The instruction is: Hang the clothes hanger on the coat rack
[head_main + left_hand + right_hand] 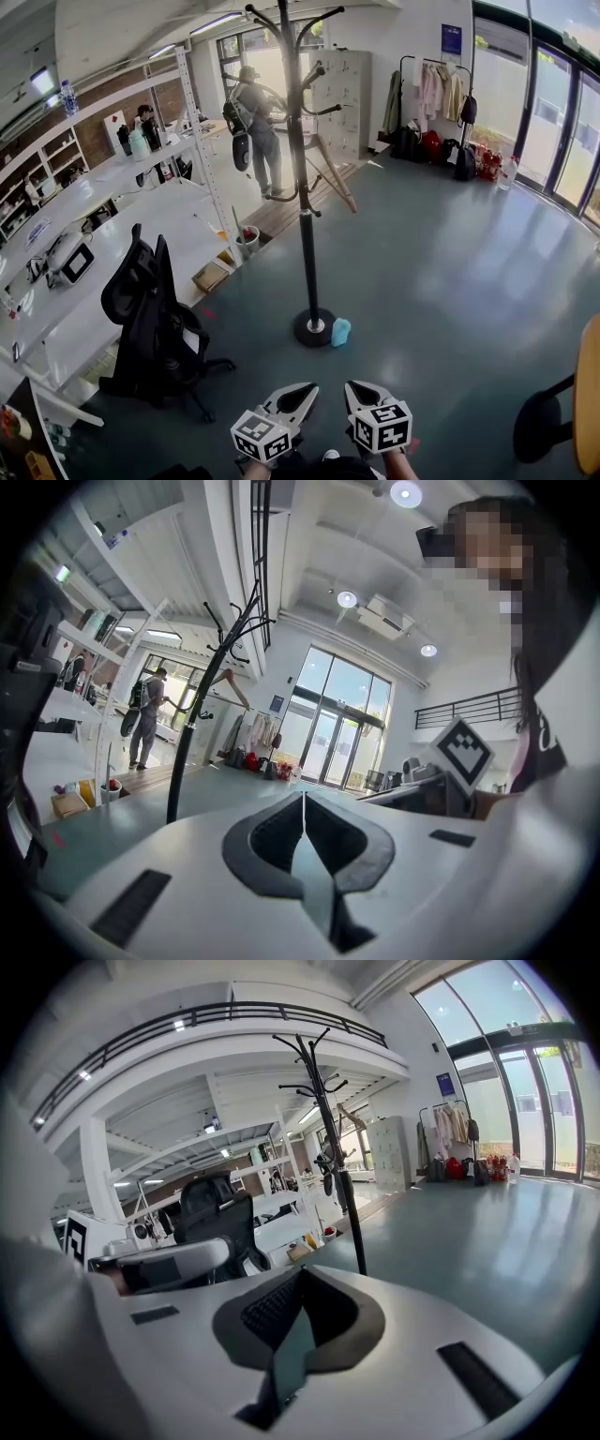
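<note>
**Coat rack (306,216) with clothes hanger (335,172); two grippers standing off, mid-floor.**
The wooden hanger appears to hang from a right-hand hook high on the rack, so the hanging step looks done. Left gripper (298,397) and right gripper (364,394) sit side by side at the near edge, each with jaws together on nothing, probably because nothing remains to carry. Black office chair (150,314) near left; pale-blue object (340,332) beside the rack's base.

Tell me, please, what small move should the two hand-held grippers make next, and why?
Probably just hold both low, clear of the rack. The left hand-held gripper and the right hand-held gripper are shut and empty. A wooden hanger seems to hang already on the coat rack ahead, so nothing appears left to carry.
</note>
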`<state>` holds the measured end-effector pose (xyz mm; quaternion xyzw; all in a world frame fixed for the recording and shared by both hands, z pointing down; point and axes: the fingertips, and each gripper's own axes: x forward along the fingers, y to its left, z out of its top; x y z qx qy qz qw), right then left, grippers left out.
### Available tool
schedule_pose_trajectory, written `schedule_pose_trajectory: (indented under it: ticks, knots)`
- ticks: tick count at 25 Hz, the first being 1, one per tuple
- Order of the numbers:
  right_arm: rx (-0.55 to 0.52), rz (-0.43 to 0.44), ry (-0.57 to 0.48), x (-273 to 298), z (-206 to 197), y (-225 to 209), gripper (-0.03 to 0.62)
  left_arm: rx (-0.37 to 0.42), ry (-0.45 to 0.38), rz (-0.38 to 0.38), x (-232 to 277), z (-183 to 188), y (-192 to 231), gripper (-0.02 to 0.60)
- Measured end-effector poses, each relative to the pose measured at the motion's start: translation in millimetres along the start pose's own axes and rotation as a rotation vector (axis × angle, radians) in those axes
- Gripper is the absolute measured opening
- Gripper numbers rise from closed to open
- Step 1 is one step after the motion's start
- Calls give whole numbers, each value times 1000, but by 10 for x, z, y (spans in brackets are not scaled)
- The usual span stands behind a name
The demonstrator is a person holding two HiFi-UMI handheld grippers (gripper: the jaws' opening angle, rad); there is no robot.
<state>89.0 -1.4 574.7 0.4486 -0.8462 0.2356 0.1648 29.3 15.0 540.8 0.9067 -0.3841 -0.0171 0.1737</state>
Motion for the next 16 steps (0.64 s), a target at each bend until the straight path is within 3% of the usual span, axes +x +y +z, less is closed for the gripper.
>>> schedule_pose_trajectory:
  ticks: [16]
  knots:
    - [-3, -2, 4, 23, -44, -11, 11, 3, 2, 6, -7, -32, 20, 6]
